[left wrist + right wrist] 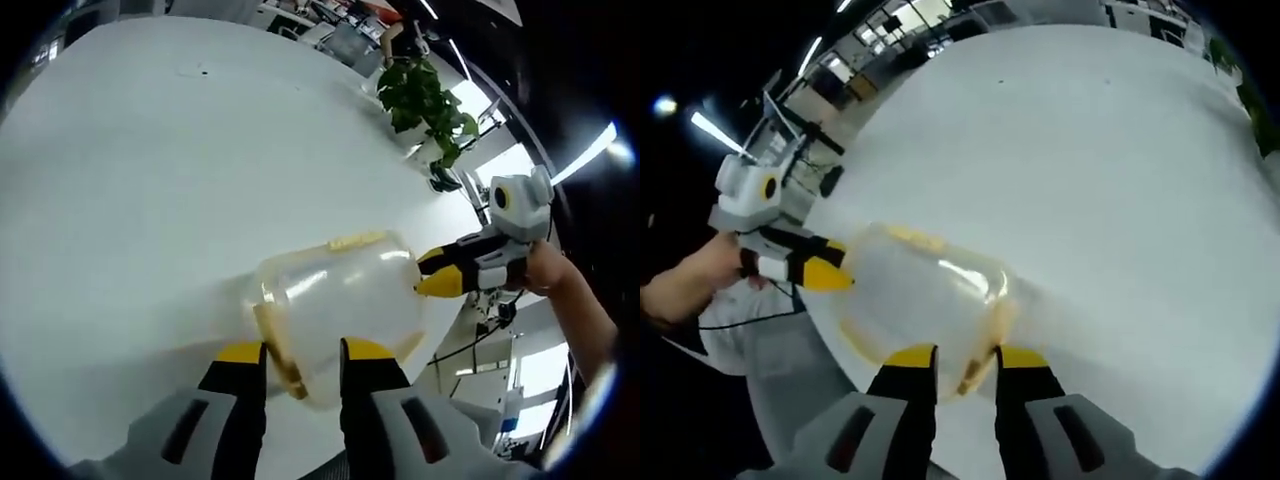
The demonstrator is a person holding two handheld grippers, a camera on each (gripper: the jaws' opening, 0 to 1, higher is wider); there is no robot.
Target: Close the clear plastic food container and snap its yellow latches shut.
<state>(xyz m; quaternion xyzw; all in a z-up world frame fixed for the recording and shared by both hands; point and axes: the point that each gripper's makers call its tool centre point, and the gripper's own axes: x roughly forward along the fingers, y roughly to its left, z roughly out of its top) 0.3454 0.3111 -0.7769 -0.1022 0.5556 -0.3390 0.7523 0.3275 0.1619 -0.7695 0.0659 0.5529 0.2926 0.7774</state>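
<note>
The clear plastic food container point(340, 295) lies on the white table point(150, 180), close to its edge. One yellow latch point(357, 241) shows on its far side. Another latch point(280, 358) sits between the jaws of my left gripper point(303, 352), which are closed onto that end of the container. My right gripper point(437, 275) meets the opposite end, its yellow tips close together. In the right gripper view the container point(910, 290) lies ahead, and my right gripper point(966, 356) is pinched on its latch point(988, 345). My left gripper point(830, 272) holds the far end.
A potted green plant point(425, 100) stands at the table's far edge. The table point(1120, 180) spreads wide and bare beyond the container. A person's hand point(550, 270) holds the right gripper. Office desks and a cable lie past the table edge.
</note>
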